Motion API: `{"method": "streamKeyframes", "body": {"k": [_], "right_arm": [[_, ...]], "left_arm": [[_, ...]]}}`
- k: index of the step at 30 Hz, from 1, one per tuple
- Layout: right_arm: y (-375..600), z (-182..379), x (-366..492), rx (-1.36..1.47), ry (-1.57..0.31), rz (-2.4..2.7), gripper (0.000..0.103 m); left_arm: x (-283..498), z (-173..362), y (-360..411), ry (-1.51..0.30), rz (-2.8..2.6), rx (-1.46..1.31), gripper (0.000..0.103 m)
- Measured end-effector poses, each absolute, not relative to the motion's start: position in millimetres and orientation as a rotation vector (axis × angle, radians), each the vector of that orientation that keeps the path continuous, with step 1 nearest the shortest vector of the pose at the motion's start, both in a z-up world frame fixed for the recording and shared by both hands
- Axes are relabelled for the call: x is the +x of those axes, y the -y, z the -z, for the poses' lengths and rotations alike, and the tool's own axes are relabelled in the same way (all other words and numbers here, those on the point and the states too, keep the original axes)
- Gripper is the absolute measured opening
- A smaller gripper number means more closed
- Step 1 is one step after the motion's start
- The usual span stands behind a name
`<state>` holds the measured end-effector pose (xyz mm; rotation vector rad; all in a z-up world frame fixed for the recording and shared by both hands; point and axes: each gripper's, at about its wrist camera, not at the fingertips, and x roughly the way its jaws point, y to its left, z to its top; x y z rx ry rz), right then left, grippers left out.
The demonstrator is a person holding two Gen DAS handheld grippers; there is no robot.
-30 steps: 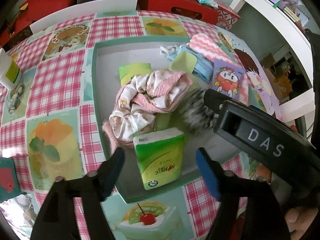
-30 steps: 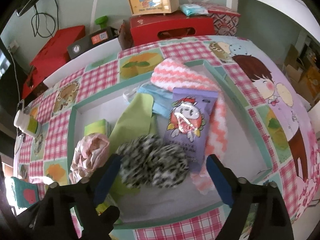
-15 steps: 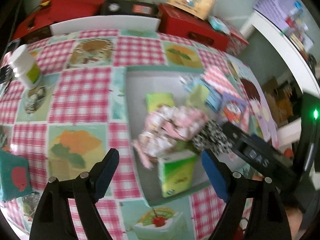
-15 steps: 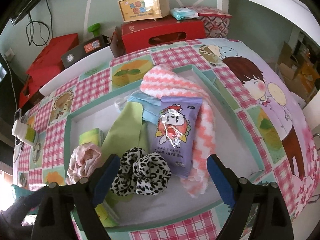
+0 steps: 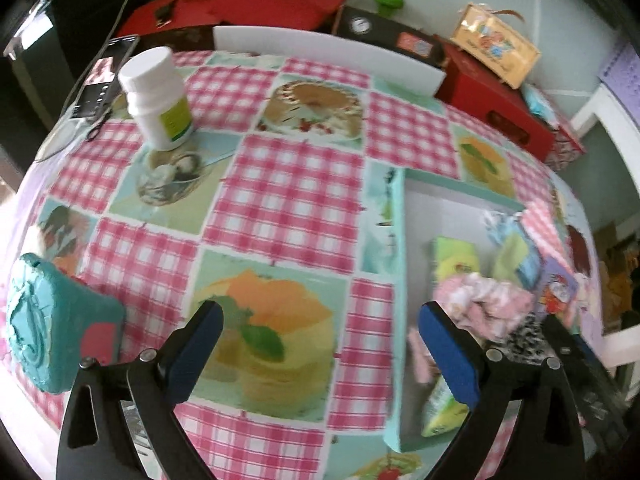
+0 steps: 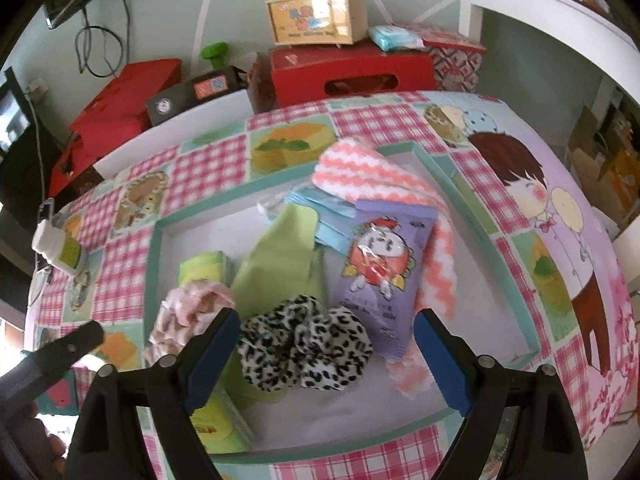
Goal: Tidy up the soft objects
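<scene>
Leopard-print scrunchie [image 6: 304,346] lying on the white floor of the teal-rimmed tray [image 6: 486,236], between the 2 blue pads of the right claw [image 6: 326,354] but touched by neither; right claw wide, holding nothing. Just left of the scrunchie, a crumpled pink cloth [image 6: 188,312]; behind it, a light green cloth [image 6: 284,248] and a green tissue pack [image 6: 202,266]. Just right of the scrunchie, a purple wipes packet [image 6: 380,268] resting on a pink-and-white zigzag towel [image 6: 372,176], with blue face masks [image 6: 320,210] under the packet's far end. A 2nd green tissue pack [image 6: 214,428] at the tray's near left corner. Tray placed on the tabletop [image 5: 288,200] covered in pink check and cake pictures. Left claw [image 5: 320,356] over the bare tabletop beside the tray's left rim, wide, nothing between its pads; jaws have just been opening further. Seen from the left wrist: pink cloth [image 5: 484,304] and tissue pack [image 5: 456,258] blurred at right inside the tray [image 5: 396,280]. On the tabletop left of the tray, a white bottle [image 5: 158,96] with a green label, upright, and a teal embossed object [image 5: 44,324] at the near left edge. Beyond the tabletop, a red box [image 6: 352,74] carrying a small wooden case [image 6: 316,14].
</scene>
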<state>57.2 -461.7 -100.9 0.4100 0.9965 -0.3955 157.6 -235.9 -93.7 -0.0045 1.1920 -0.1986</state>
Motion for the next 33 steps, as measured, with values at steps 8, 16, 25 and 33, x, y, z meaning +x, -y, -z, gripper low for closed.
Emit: {"method": "streamKeyframes", "body": {"k": [8, 16, 25, 33], "right_arm": [[449.2, 96.7, 62.6, 0.373, -0.985, 0.359, 0.101], [446.0, 96.9, 62.8, 0.354, -0.990, 0.360, 0.102], [433.8, 92.1, 61.7, 0.339, -0.999, 0.356, 0.102], [416.6, 85.4, 48.8, 0.316, -0.989, 0.344, 0.102]], "left_arm": [[159.7, 105.4, 231.3, -1.225, 0.159, 0.012, 0.098], [160.0, 101.7, 231.6, -1.222, 0.160, 0.010, 0.098], [150.8, 83.3, 230.5, -1.175, 0.178, 0.011, 0.098], [130.3, 79.2, 212.0, -1.162, 0.186, -0.005, 0.098]]}}
